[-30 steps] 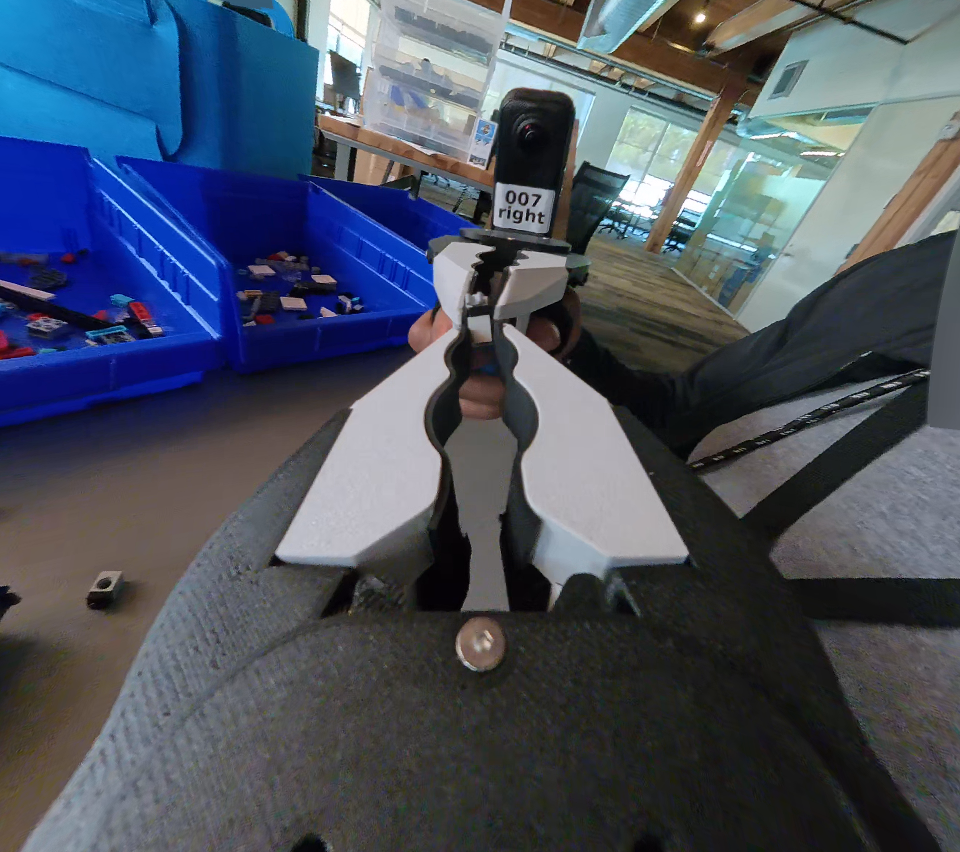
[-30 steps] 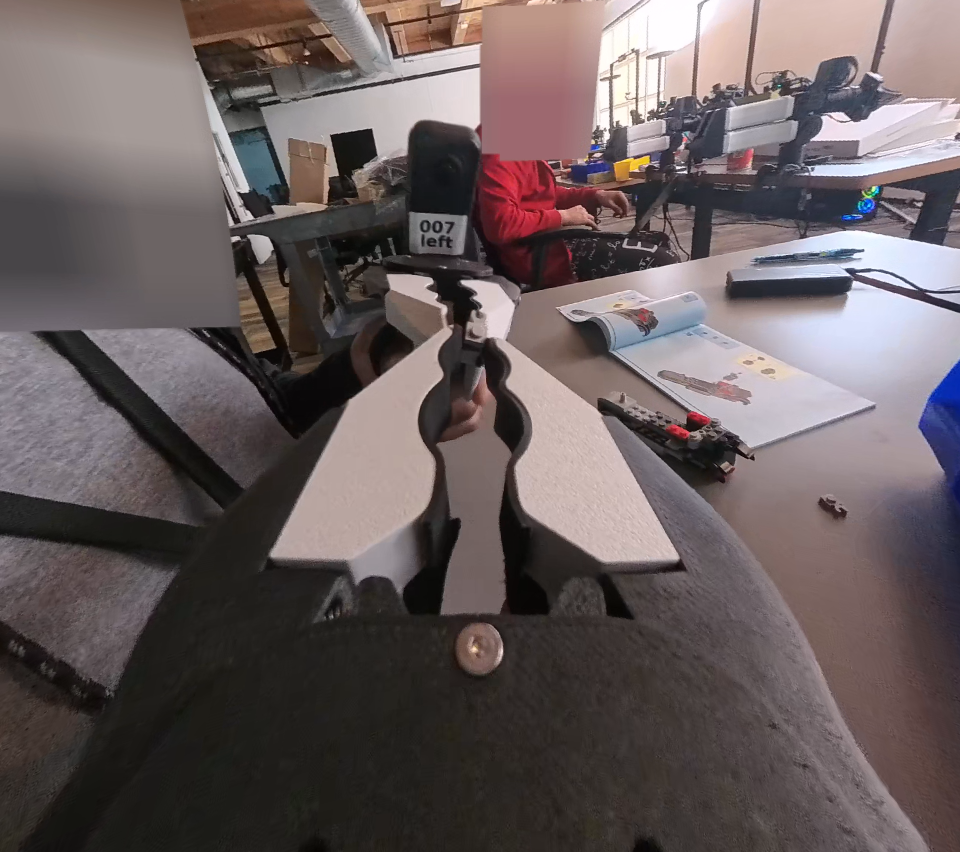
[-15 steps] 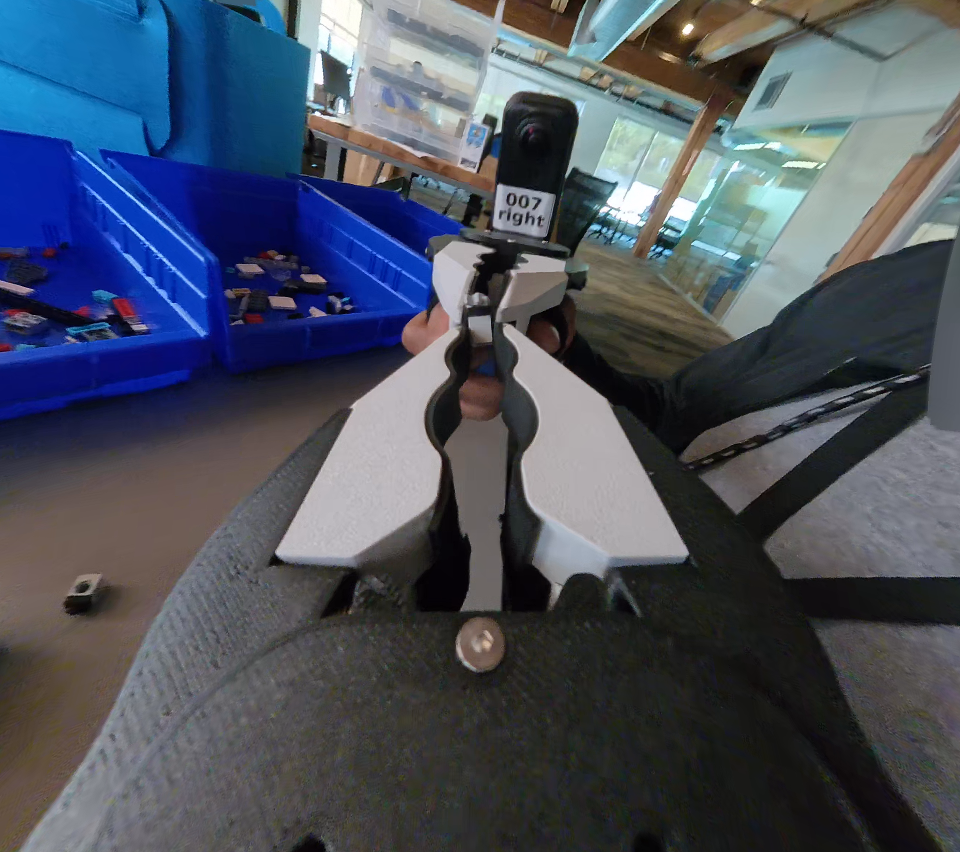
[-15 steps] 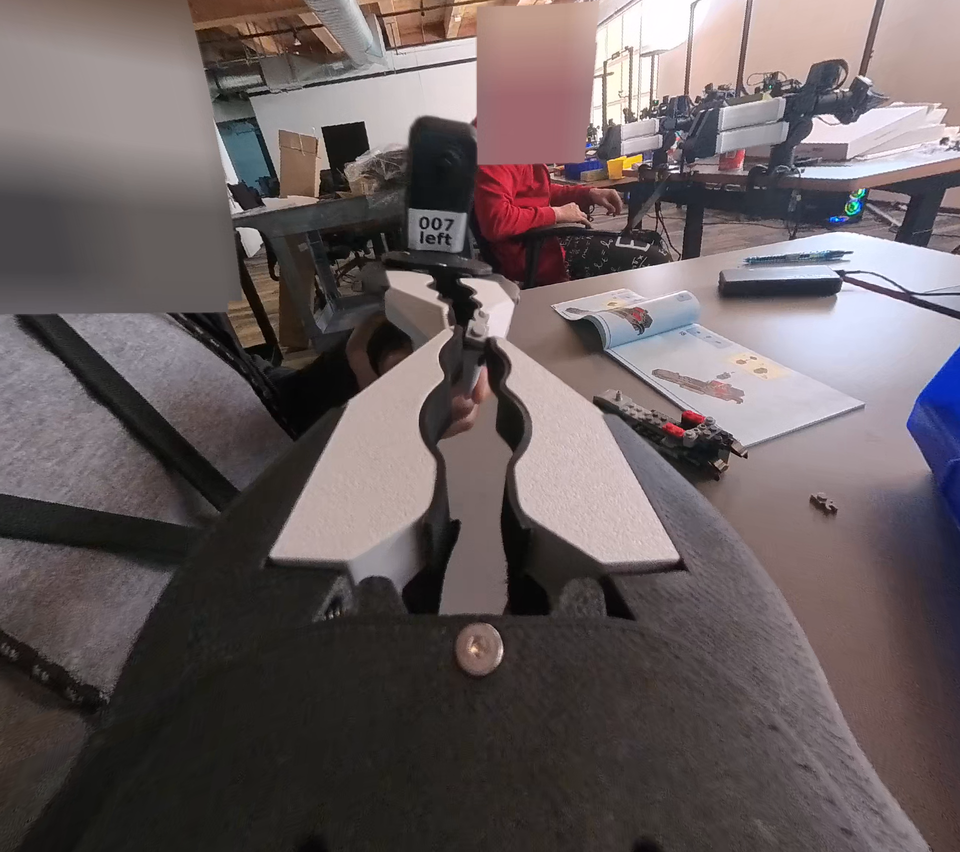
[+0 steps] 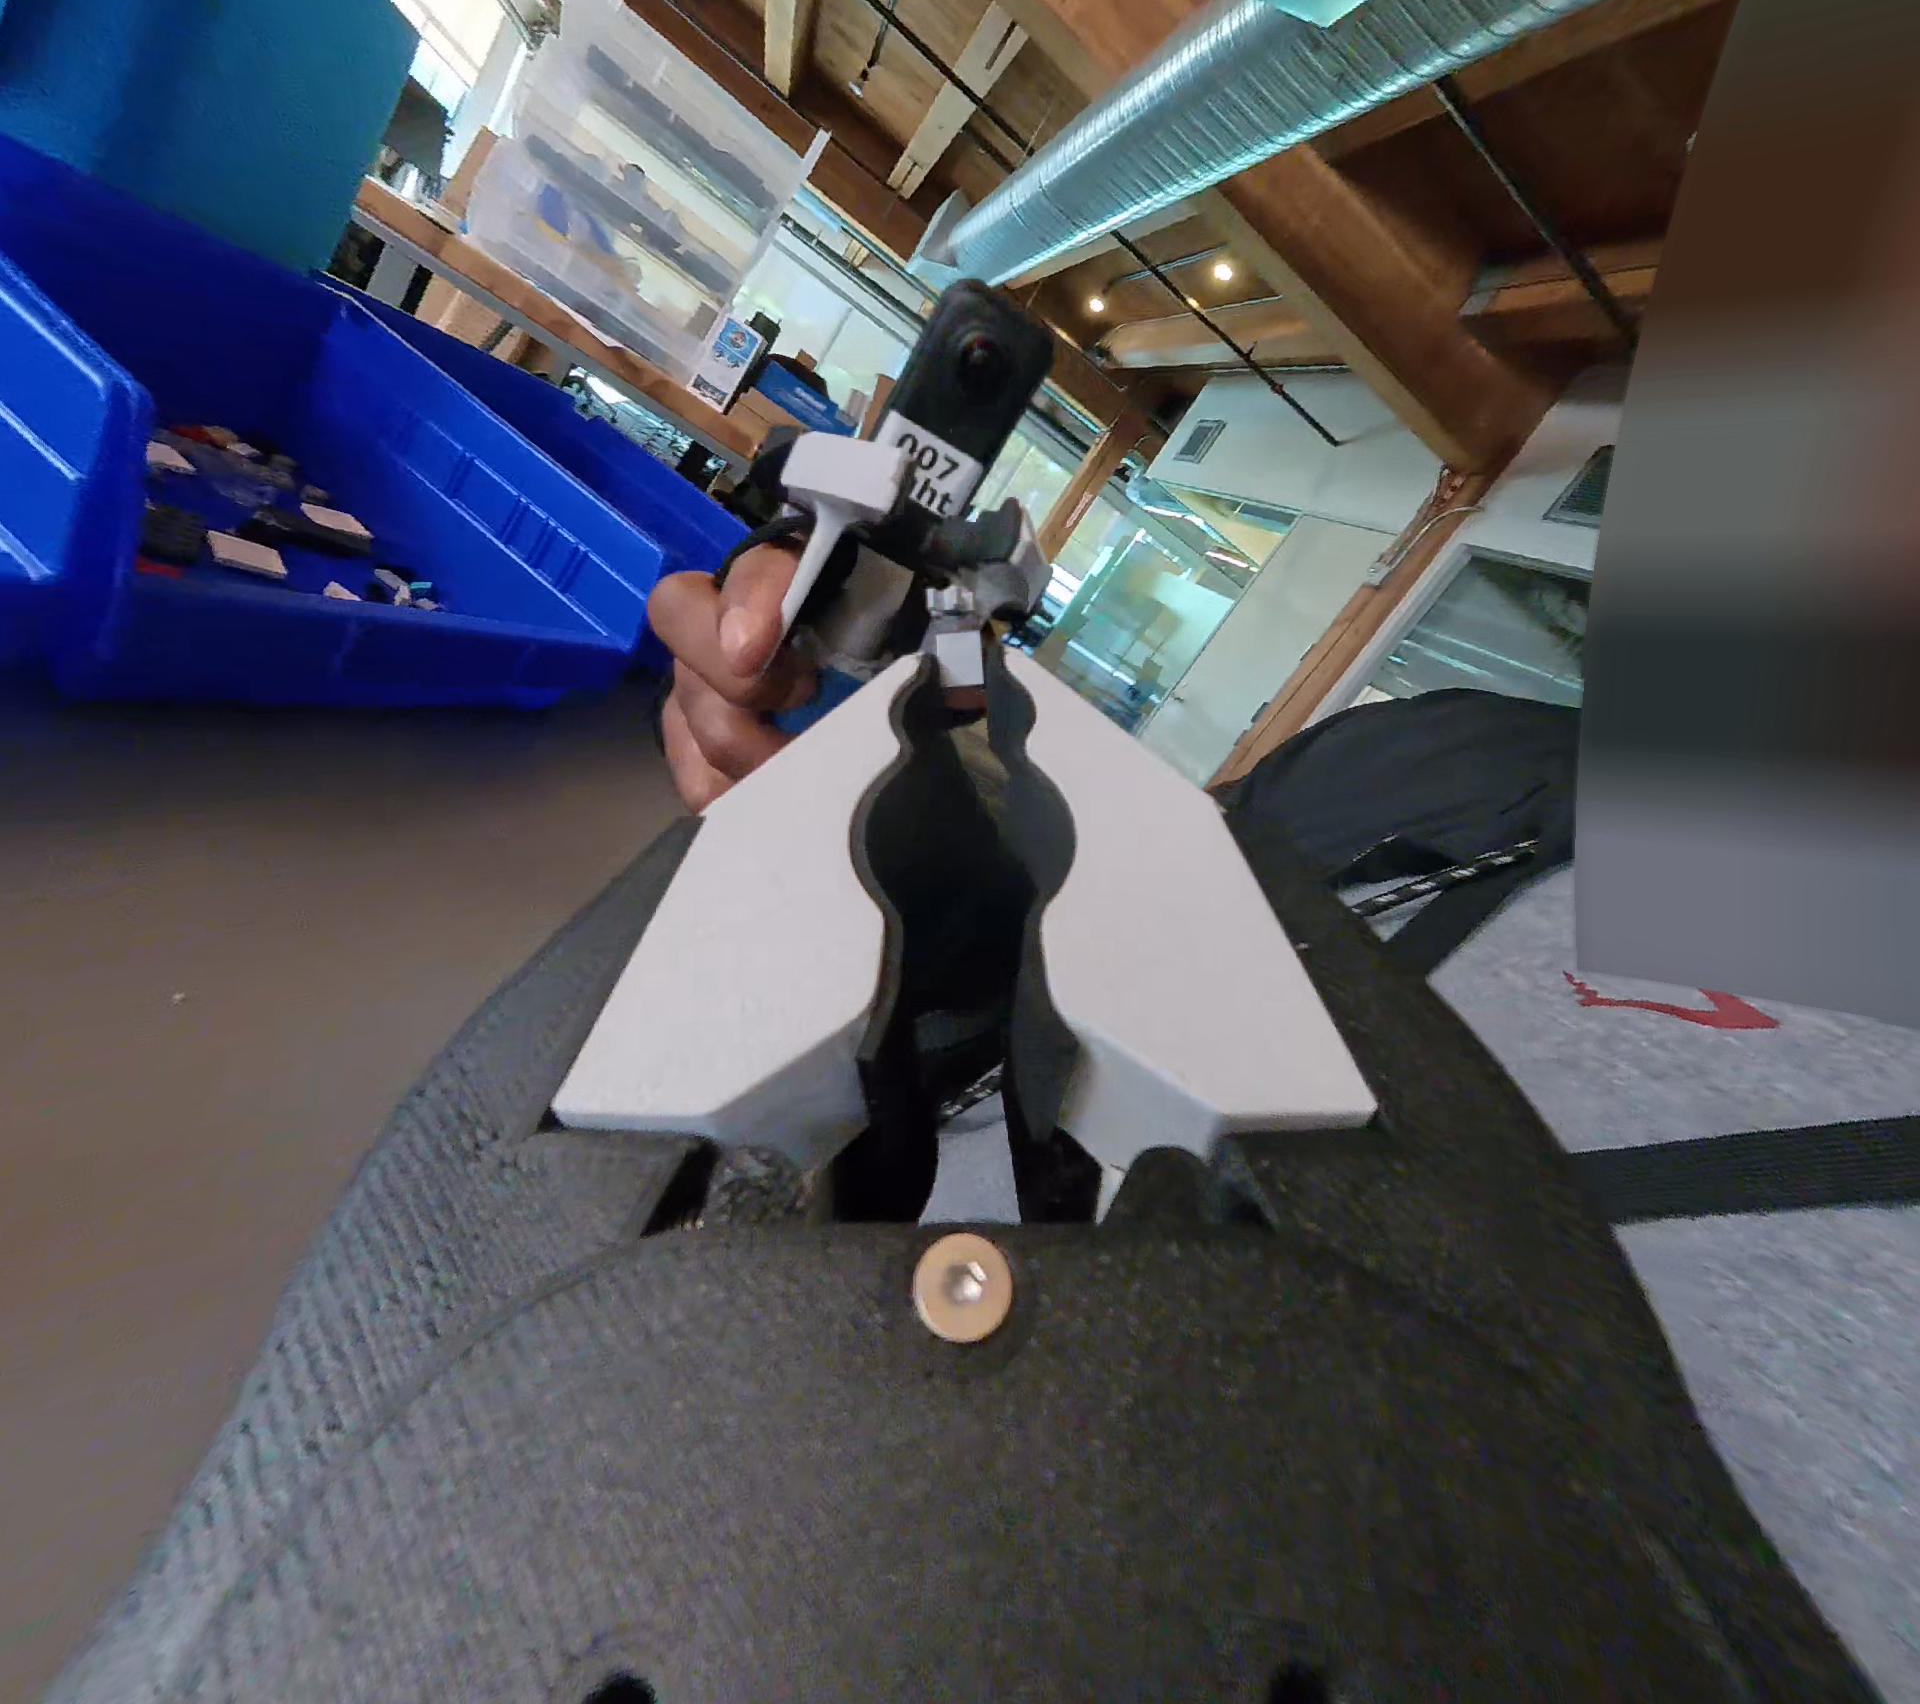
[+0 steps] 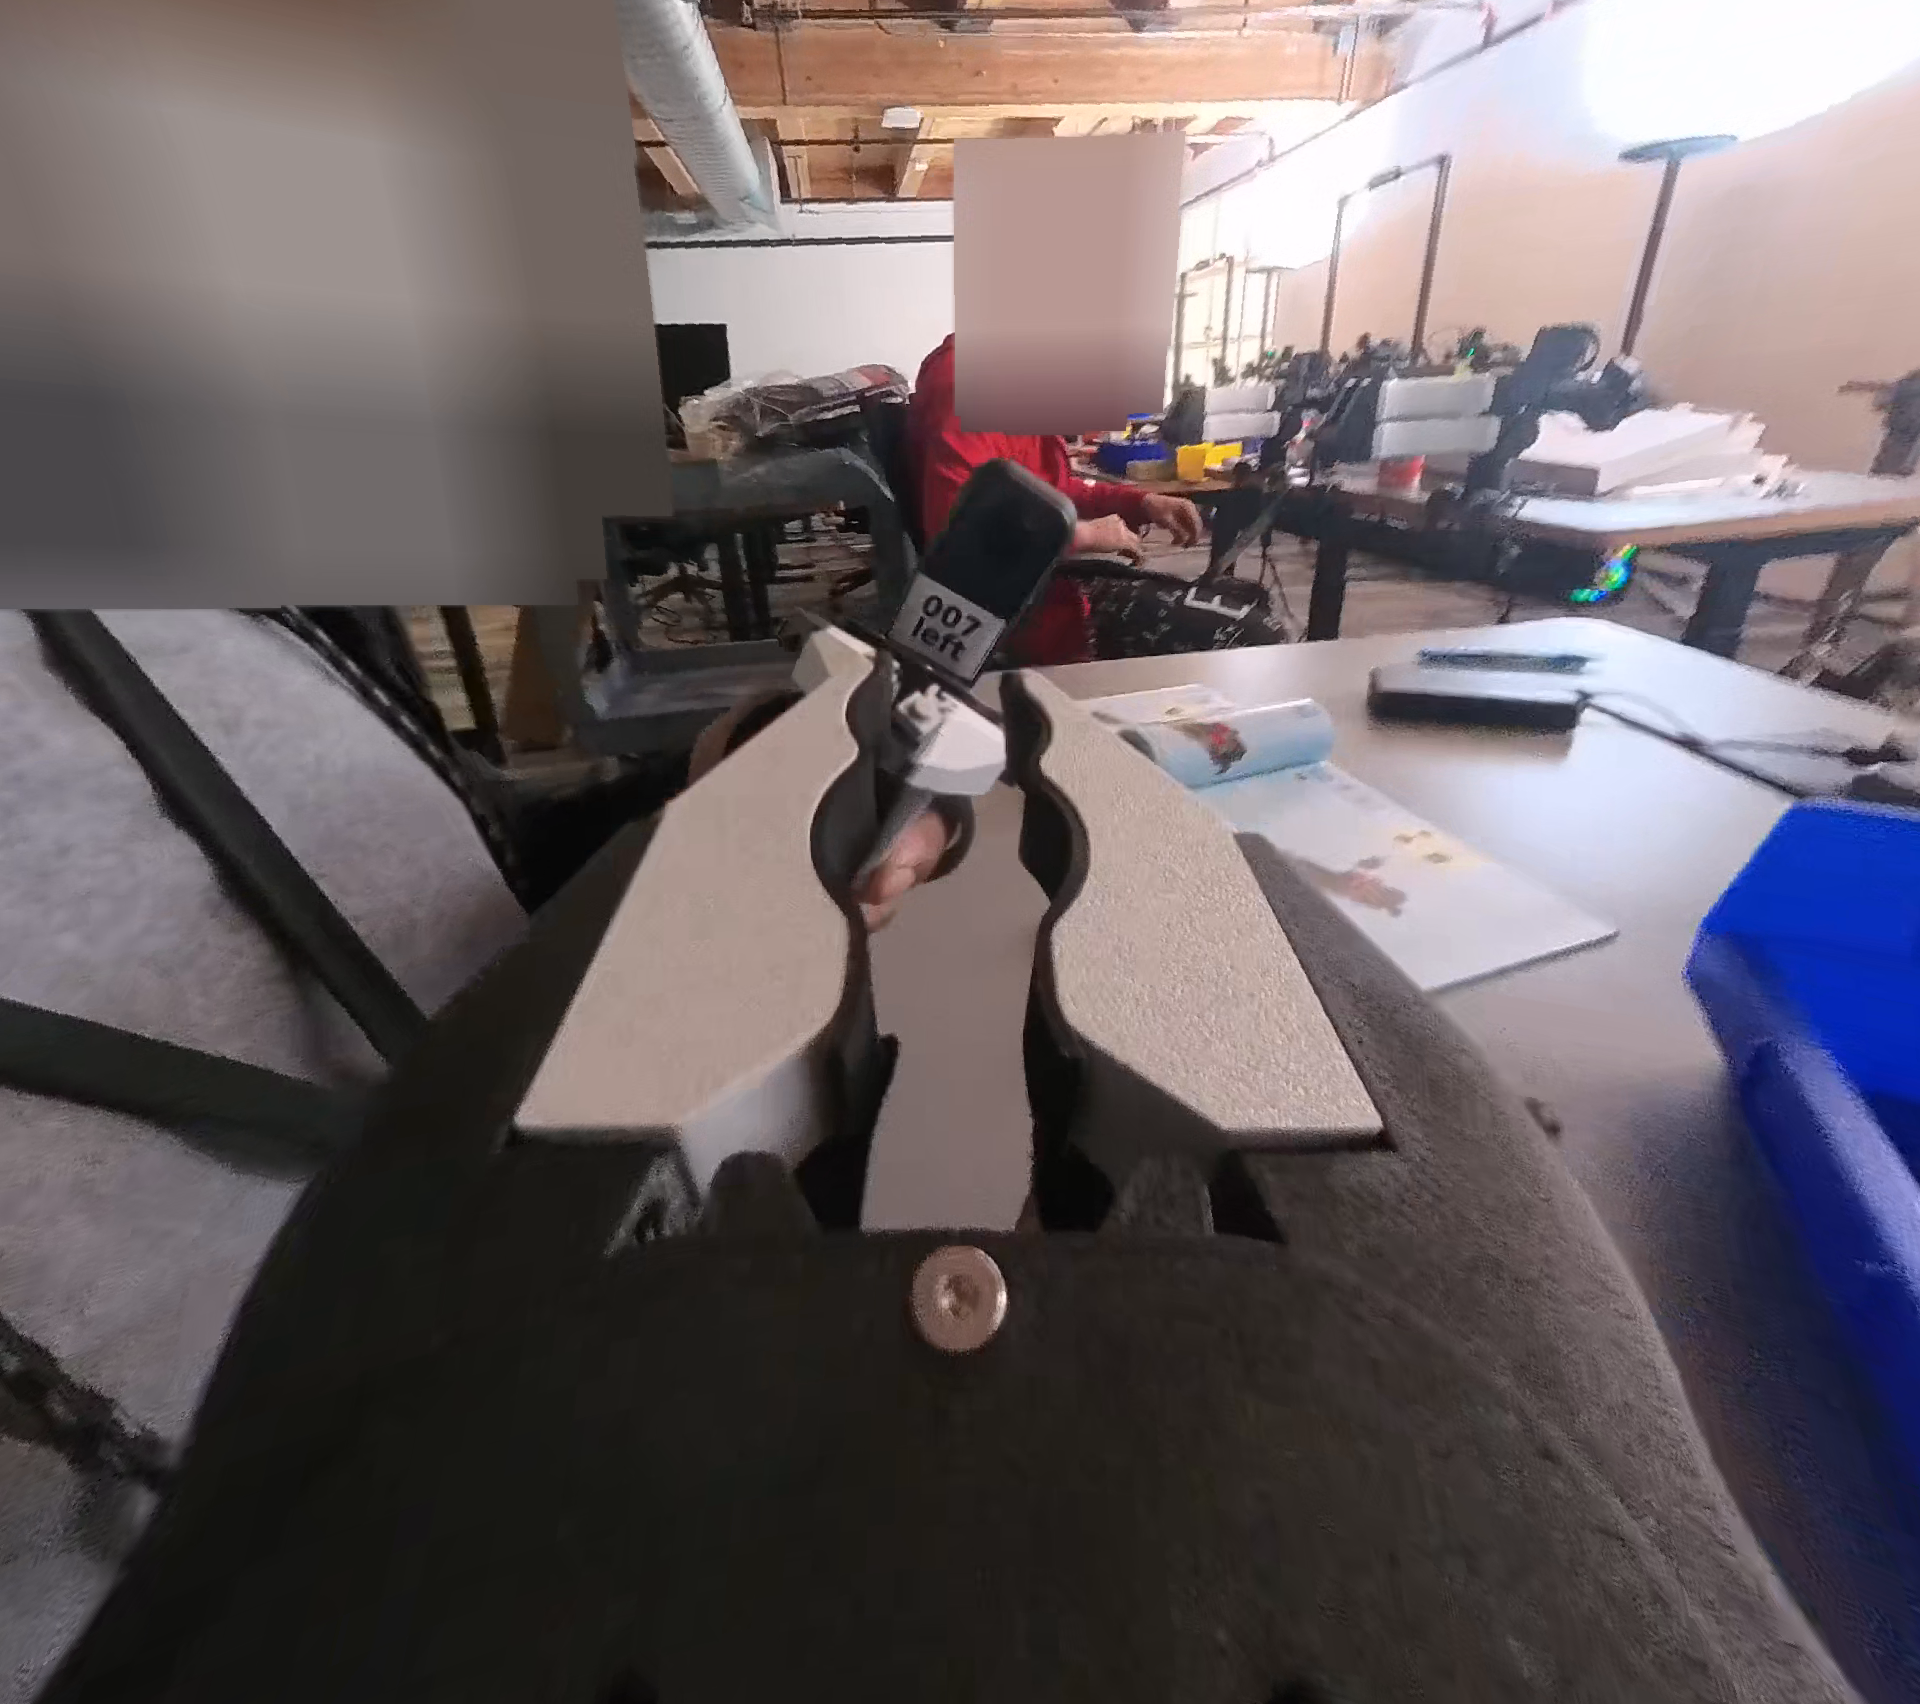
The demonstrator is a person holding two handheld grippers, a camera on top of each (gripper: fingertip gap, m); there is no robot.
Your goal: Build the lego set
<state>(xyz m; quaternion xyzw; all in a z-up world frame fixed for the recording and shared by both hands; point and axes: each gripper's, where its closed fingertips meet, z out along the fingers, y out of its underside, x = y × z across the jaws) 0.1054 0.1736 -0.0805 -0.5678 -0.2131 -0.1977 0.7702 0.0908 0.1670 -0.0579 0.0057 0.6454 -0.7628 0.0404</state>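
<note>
My left gripper is shut on a small light grey lego piece at its fingertips, held up above the table edge. My right gripper is open and empty, its fingers standing on either side of the left gripper's tips. It faces the left gripper tip to tip and also shows, tilted, in the left wrist view. The left gripper with the grey piece shows in the right wrist view. A hand holds each gripper.
Blue bins with loose lego pieces stand on the brown table to the left. An open instruction booklet, a black flat device and a blue bin lie on the table. A person in red sits behind. Only a small space, under 4 cm, lies between the two pairs of fingers.
The right gripper has opened; before, both grippers were shut tip to tip. The left gripper keeps the grey piece. Both grippers have tilted and rolled.
</note>
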